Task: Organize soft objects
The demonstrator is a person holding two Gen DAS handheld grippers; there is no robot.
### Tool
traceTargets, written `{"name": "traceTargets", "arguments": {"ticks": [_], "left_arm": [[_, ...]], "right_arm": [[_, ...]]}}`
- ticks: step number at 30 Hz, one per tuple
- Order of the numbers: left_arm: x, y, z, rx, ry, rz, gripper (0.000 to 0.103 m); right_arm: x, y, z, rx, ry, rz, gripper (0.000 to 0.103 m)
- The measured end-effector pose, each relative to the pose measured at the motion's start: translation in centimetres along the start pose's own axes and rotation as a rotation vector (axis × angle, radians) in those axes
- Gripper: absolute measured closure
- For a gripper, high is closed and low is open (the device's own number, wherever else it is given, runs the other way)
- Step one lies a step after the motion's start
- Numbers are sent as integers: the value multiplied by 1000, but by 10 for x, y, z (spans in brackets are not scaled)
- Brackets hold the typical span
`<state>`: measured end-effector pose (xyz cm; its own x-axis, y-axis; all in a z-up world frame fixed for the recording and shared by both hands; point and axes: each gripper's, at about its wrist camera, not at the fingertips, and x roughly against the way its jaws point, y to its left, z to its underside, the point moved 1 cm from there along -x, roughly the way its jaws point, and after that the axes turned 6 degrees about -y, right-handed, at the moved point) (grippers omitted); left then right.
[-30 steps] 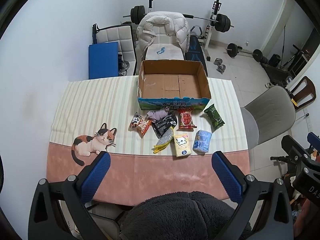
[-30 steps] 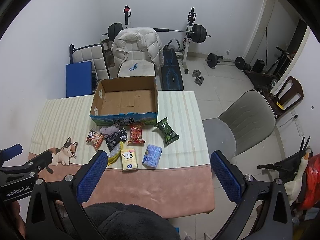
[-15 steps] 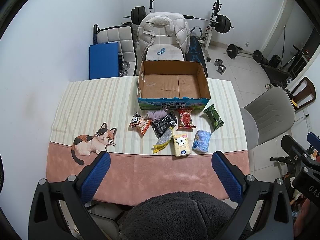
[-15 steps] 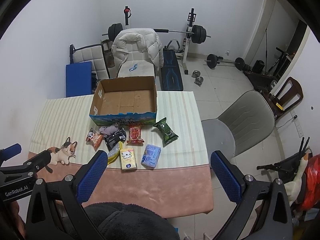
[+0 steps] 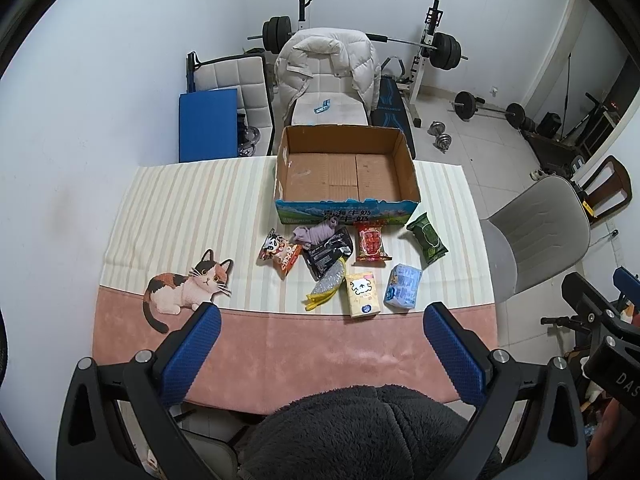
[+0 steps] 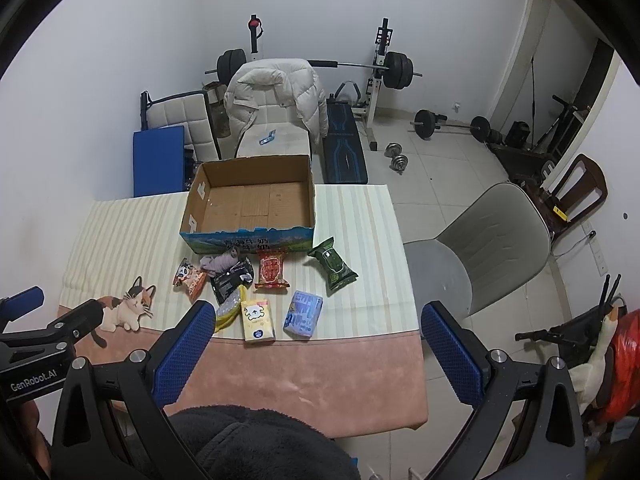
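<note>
Standing open on the far half of the table (image 5: 168,208), the cardboard box (image 5: 346,148) shows a bare brown floor with nothing in it; its blue printed front wall faces the person.

Just in front of that wall the soft things lie in a loose cluster on the striped cloth. A grey sock (image 5: 314,234) sits nearest the box, touching a black pouch (image 5: 328,252). Left of them is a cartoon snack bag (image 5: 279,252); right of them a red packet (image 5: 372,244), and further right, apart from the rest, a green pack (image 5: 426,239). Nearer the person lie a yellow-and-silver item (image 5: 326,285), possibly a banana-shaped toy, though it is too small to be sure, then a yellow tissue pack (image 5: 362,294) and a blue tissue pack (image 5: 403,287) side by side.

The left claw (image 5: 320,350) hangs above the table's pink near edge, its blue pads spread wide with nothing between them. The right claw (image 6: 316,348) is likewise wide open and empty, over the near right part of the table. Neither touches any item. A dark fleece sleeve (image 5: 360,432) fills the bottom of both views. A printed cat (image 5: 186,292) decorates the cloth at the left.
</note>
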<state>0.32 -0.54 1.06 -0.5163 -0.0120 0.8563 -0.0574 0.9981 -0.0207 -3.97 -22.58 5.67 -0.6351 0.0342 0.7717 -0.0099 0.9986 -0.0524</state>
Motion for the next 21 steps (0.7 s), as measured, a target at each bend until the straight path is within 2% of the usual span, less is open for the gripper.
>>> {"name": "traceTargets", "arguments": {"ticks": [21], "left_arm": [[1,1,0,8,-8,-4,0]], "right_arm": [[-1,1,-1,-9,-18,1,0]]}}
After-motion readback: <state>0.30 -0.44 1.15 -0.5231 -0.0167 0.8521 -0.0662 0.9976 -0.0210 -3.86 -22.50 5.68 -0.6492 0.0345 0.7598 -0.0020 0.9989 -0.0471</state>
